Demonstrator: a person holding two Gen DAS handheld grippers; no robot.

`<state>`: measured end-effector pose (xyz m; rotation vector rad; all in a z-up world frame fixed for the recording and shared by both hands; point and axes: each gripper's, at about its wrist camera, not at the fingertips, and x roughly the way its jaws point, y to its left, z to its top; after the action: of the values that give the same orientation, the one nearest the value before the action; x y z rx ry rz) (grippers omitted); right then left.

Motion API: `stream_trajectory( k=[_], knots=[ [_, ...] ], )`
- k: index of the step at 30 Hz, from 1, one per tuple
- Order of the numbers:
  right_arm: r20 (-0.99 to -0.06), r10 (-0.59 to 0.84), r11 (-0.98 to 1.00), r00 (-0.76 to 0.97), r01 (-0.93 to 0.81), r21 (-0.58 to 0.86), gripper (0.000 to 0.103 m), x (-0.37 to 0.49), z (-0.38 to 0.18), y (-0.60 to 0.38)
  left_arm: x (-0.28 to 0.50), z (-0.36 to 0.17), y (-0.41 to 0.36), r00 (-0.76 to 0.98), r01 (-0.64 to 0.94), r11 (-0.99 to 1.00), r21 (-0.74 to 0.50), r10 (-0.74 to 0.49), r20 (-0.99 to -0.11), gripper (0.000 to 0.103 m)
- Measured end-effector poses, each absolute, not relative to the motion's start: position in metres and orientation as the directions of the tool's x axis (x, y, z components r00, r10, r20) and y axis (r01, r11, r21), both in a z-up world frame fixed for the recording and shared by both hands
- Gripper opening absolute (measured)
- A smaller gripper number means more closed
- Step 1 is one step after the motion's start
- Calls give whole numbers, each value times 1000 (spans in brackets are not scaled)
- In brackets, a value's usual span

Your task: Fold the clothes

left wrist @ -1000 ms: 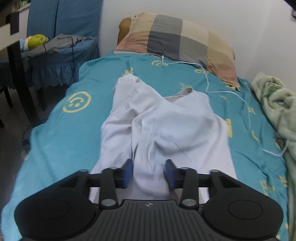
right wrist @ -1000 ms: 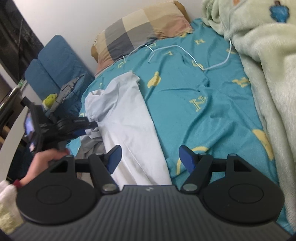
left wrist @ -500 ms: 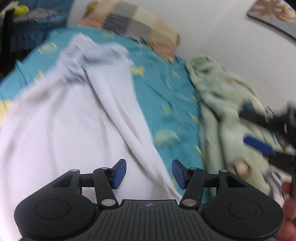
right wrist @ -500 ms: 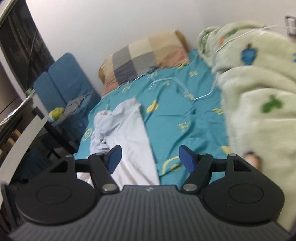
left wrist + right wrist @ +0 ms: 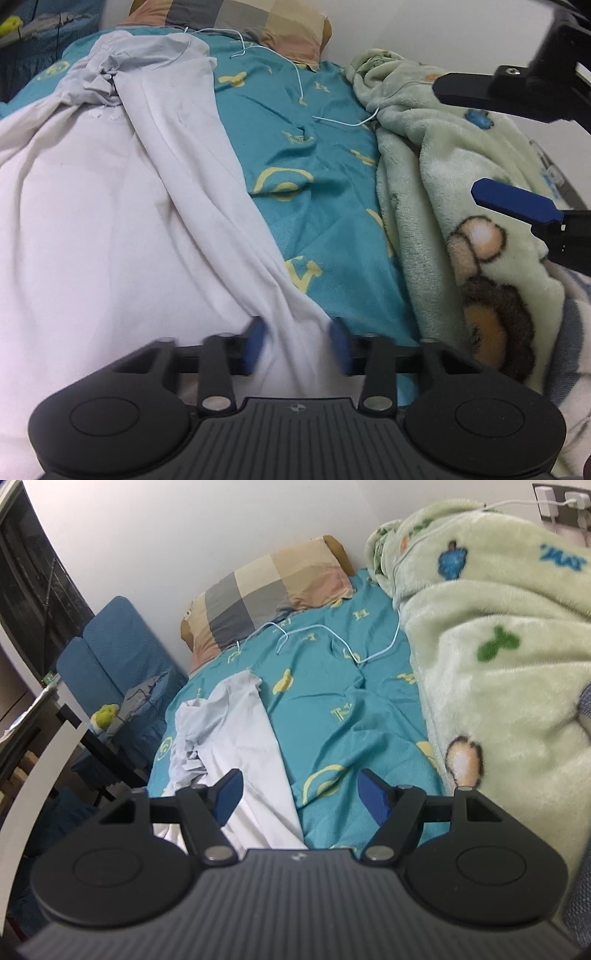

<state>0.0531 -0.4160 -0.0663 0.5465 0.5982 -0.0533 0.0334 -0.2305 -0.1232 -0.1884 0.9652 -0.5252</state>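
Left gripper [image 5: 297,345] fingers parted, straddling edge of white garment [image 5: 110,221], not clamped on it. Right gripper [image 5: 301,794] fingers wide apart, empty, above bed. Garment spread on teal bedsheet [image 5: 317,177], bunched near one checked pillow [image 5: 273,587]. Only right view shows blue chair [image 5: 122,650]; left view shows right gripper over green blanket [image 5: 443,177]. One white cable [image 5: 321,635].

garment [image 5: 110,221] showing as thin smooth matt cloth | blanket [image 5: 443,177] looking fuzzy fleece | sheet [image 5: 332,709] reading soft matt cloth | left gripper [image 5: 297,347] showing matt black plastic
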Motion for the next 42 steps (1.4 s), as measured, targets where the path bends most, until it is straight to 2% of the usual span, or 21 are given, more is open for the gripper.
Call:
stream_trajectory(
  k=[2, 3, 6, 9, 12, 16, 19, 22, 25, 29, 30, 31, 34, 36, 38, 41, 42],
  knots=[
    [-568, 108, 855, 816, 215, 471, 71, 58, -72, -417, 31, -114, -225, 459, 363, 851, -378, -517, -722, 5],
    [-575, 116, 852, 810, 217, 477, 71, 59, -74, -418, 29, -110, -222, 461, 375, 847, -377, -523, -717, 4],
    [-569, 148, 841, 809, 200, 503, 71, 61, -77, -418, 25, -96, -214, 464, 408, 833, -373, -541, -701, 3],
    [-577, 200, 838, 792, 167, 520, 71, 64, -79, -412, 25, -75, -183, 398, 437, 773, -459, -624, -672, 2],
    [-586, 261, 841, 767, 118, 528, 71, 69, -82, -400, 31, -71, -142, 334, 367, 743, -560, -667, -666, 0],
    [-616, 335, 841, 713, 69, 537, 71, 78, -90, -381, 40, -84, -103, 354, 284, 785, -550, -619, -701, 0],
    [-638, 351, 827, 685, 93, 555, 71, 82, -98, -378, 45, -102, -86, 338, 237, 771, -591, -636, -694, 1],
    [-674, 312, 838, 669, 140, 527, 72, 85, -101, -376, 43, -116, -84, 319, 205, 806, -554, -591, -741, 0],
    [-672, 332, 846, 662, 107, 523, 72, 89, -102, -367, 42, -126, -82, 311, 189, 841, -507, -541, -782, 0],
    [-701, 363, 864, 614, 60, 500, 71, 103, -115, -342, 41, -118, -73, 337, 203, 842, -501, -540, -771, 0],
    [-712, 383, 859, 589, 58, 510, 69, 106, -122, -336, 40, -112, -70, 352, 212, 845, -491, -535, -768, 1],
    [-723, 401, 854, 562, 56, 517, 60, 109, -128, -330, 39, -107, -67, 368, 221, 848, -481, -529, -765, 2],
    [-800, 334, 916, 498, 30, 400, 53, 111, -141, -308, 39, -85, -54, 416, 238, 881, -409, -473, -776, 17],
    [-827, 272, 951, 491, -6, 309, 48, 109, -142, -297, 41, -70, -39, 456, 245, 909, -337, -415, -787, 42],
    [-836, 273, 954, 476, -20, 300, 17, 109, -144, -294, 42, -54, -25, 499, 238, 942, -237, -328, -802, 57],
    [-832, 280, 950, 479, -15, 311, 8, 105, -143, -298, 56, -42, 2, 529, 191, 976, -106, -194, -826, 74],
    [-824, 285, 948, 489, -14, 319, 8, 103, -139, -300, 59, -43, 12, 520, 185, 979, -80, -167, -838, 77]
  ],
)
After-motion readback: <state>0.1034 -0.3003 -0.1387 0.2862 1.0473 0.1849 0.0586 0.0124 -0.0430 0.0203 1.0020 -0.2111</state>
